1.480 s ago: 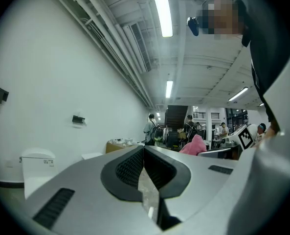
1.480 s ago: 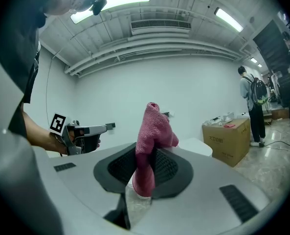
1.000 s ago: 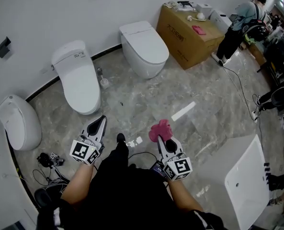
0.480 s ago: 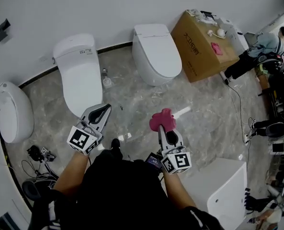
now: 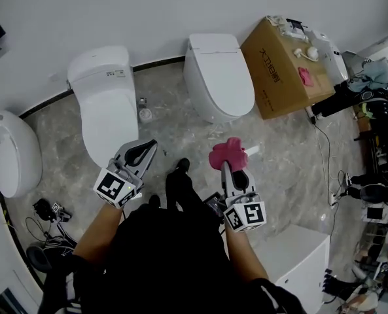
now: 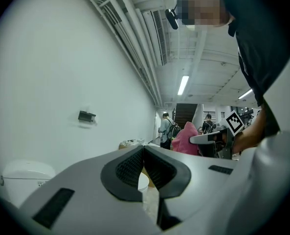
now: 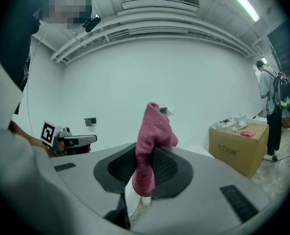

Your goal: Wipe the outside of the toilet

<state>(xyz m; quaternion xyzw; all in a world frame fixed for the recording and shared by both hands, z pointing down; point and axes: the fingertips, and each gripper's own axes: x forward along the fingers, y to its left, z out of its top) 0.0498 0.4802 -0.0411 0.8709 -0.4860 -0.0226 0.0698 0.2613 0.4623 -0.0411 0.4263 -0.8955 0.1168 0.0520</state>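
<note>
Left jaws: my left gripper [image 6: 144, 152] has its jaws closed, with the black pads touching at the tips and nothing held.
Right jaws: my right gripper [image 7: 145, 166] has its jaws clamped on a pink knitted cloth [image 7: 152, 129]. The cloth stands up past the tips in a bunched fold.
Gripper position: I hold both grippers in the air over the grey marble-pattern floor [image 5: 180, 133], with my black-clad legs between them.
Left toilet: a white long-lidded toilet [image 5: 105, 106] stands against the white wall [image 5: 115, 12]. Its front rim is near the tips of my left jaws.
Middle toilet: a white rounded toilet [image 5: 218, 77] stands against the same wall, ahead of my right gripper. The cloth is apart from it.
Far-left fixture: a white egg-shaped toilet [image 5: 7, 152] sits at the left edge of the head view.
Box: a brown cardboard box [image 5: 282, 67] stands just right of the rounded toilet, with a small pink rag [image 5: 305, 76] on top.
Floor items: black cables [image 5: 50, 214] lie at the lower left. A white flat panel [image 5: 301, 254] lies at the lower right.
</note>
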